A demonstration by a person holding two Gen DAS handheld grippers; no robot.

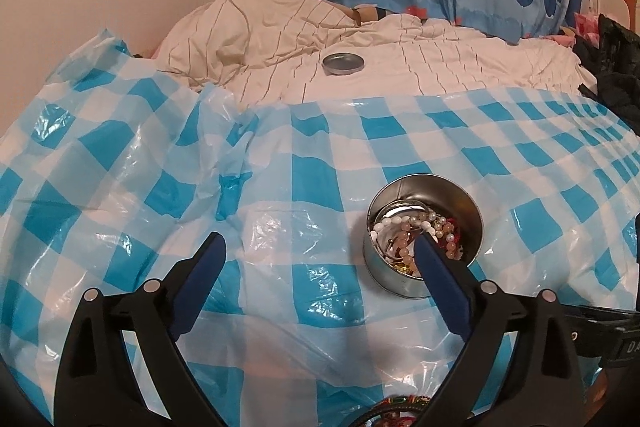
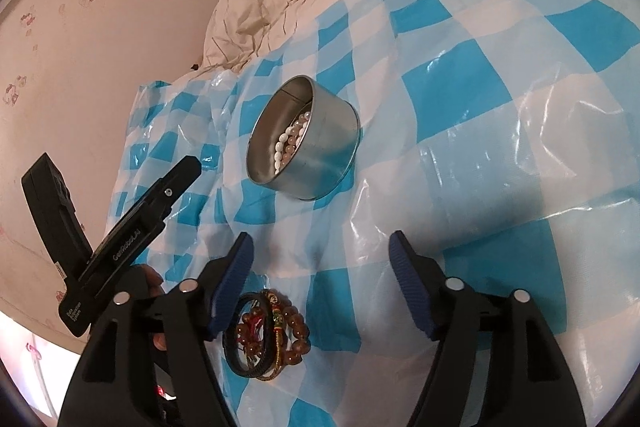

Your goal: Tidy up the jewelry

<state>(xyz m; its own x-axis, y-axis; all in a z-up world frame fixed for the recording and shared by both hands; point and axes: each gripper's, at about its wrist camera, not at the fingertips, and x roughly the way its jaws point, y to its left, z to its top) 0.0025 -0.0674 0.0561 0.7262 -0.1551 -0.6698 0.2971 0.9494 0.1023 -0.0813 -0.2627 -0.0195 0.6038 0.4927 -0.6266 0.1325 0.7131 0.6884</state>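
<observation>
Left wrist view: left gripper [image 1: 320,247] jaws spread wide, nothing between them, only the blue-checked plastic sheet [image 1: 280,155] on the bed. Round metal tin [image 1: 426,227] sits on the sheet, right finger [image 1: 436,267] crossing its near rim in this view; contact unclear. Tin holds beaded jewelry [image 1: 412,231]: white, pink, red. Tin lid [image 1: 343,63] lies well apart on the striped quilt [image 1: 440,63].

Right wrist view: right gripper [image 2: 322,247] jaws well open, gripping nothing. Bracelet pile [image 2: 268,335] (brown beads, dark bands) lies on the sheet just beside the left finger [image 2: 232,279]. Tin ahead, open. Other gripper is at far left.
</observation>
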